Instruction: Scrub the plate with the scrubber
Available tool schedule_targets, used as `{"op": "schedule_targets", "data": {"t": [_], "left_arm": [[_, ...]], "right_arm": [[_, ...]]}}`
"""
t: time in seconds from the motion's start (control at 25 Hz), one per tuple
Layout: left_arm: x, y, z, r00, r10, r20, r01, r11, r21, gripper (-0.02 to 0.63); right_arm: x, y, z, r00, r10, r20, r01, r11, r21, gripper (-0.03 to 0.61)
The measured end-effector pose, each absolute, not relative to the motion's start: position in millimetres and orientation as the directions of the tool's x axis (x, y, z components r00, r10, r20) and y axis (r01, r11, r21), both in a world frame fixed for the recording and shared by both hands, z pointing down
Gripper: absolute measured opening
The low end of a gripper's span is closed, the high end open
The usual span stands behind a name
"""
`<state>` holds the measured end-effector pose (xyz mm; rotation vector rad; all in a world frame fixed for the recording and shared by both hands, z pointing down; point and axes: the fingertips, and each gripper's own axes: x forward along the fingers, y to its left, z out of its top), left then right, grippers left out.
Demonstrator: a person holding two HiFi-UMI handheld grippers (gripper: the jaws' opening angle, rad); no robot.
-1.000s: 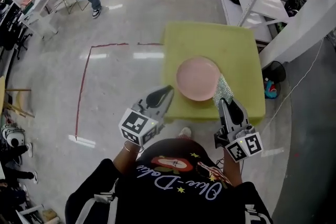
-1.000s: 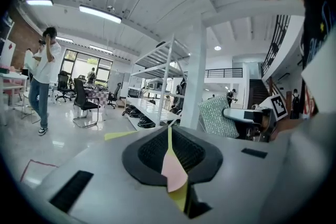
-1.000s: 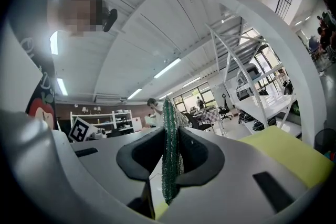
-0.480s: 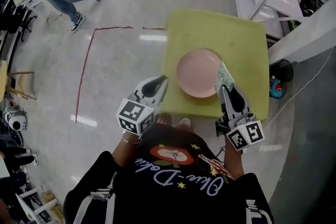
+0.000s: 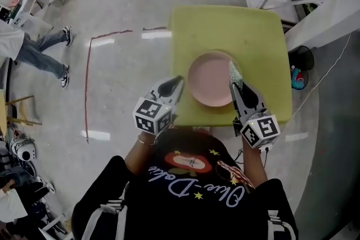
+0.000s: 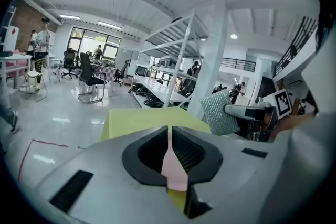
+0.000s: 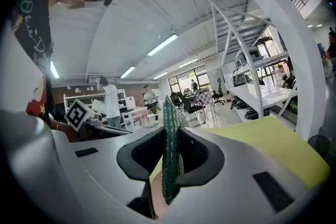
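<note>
Left tongs [image 5: 179, 83], pressed together, flank plate [image 5: 207, 78] on yellow table [image 5: 225, 25]; right tongs [image 5: 234, 85] pinch scrubber [image 5: 232, 71] opposite.

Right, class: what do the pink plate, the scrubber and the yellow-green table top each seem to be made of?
The plate: smooth, even pink with soft sheen; plastic or glazed ceramic, unclear.
The scrubber: glittery silver woven mesh, green at its edge; likely metallic-thread pad.
The table top: flat matte yellow-green; painted board or plastic, cannot tell.
</note>
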<state>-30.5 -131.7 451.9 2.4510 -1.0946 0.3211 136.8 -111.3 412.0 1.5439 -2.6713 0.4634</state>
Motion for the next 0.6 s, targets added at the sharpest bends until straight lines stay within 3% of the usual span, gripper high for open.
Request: {"op": "schedule_targets", "data": {"t": [0.4,0.44,0.52,0.6], "left_arm": [[-31,-175,512,0.693,-0.537,0.481,-0.710,-0.623,0.327,0.005],[-31,-176,520,0.696,-0.525,0.489,-0.707,-0.621,0.339,0.014],[-32,-180,533,0.700,-0.503,0.508,-0.702,-0.615,0.359,0.123],[-29,-186,543,0.698,-0.484,0.528,-0.700,-0.613,0.365,0.110]], "right_arm": [[103,-157,476,-0.486,-0.785,0.384,-0.872,0.467,-0.149,0.061],[100,-160,485,-0.481,-0.774,0.411,-0.872,0.474,-0.127,0.061],[94,-169,504,-0.468,-0.751,0.466,-0.868,0.491,-0.080,0.061],[90,-178,522,-0.453,-0.721,0.525,-0.856,0.516,-0.030,0.061]]}}
